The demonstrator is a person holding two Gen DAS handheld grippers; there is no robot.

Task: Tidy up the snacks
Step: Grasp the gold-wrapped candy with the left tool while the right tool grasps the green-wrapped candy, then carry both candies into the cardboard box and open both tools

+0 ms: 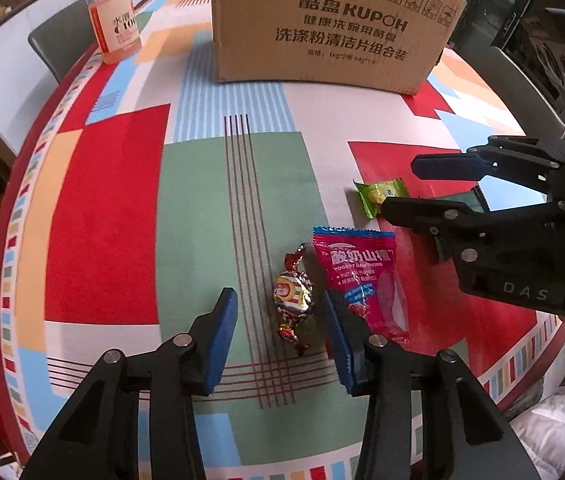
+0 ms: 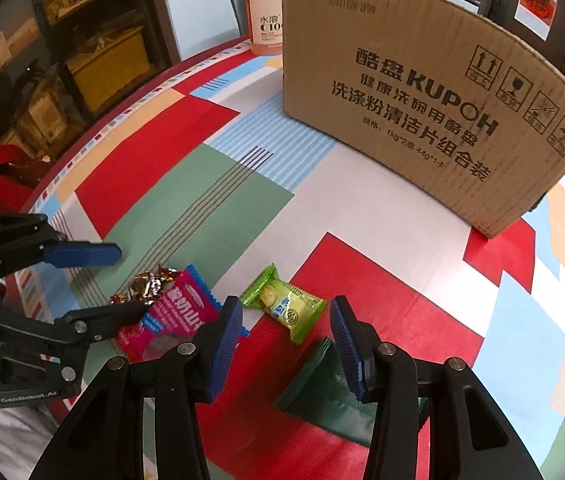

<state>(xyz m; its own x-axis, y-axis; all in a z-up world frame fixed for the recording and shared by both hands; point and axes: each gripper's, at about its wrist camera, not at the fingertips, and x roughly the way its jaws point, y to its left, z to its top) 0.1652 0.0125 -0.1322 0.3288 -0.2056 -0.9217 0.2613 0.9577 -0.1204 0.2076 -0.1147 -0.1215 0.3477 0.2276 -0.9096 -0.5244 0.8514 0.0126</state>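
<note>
A foil-wrapped candy (image 1: 293, 295) lies on the tablecloth between the fingers of my open left gripper (image 1: 280, 334). A pink yogurt hawthorn packet (image 1: 362, 280) lies just right of it, partly under the right finger. A green snack packet (image 1: 380, 195) lies farther right, beside my open right gripper (image 1: 396, 186). In the right wrist view the green packet (image 2: 282, 304) lies just ahead of the open right gripper (image 2: 285, 340), a dark green pouch (image 2: 322, 384) lies below it, and the pink packet (image 2: 170, 320) and candy (image 2: 148, 286) sit by the left gripper (image 2: 126, 280).
A cardboard box (image 1: 330, 20) stands at the back of the table, also in the right wrist view (image 2: 434, 112). A bottle of orange drink (image 1: 112, 16) stands left of it. The patterned tablecloth (image 1: 102, 216) covers the round table. A chair stands behind it.
</note>
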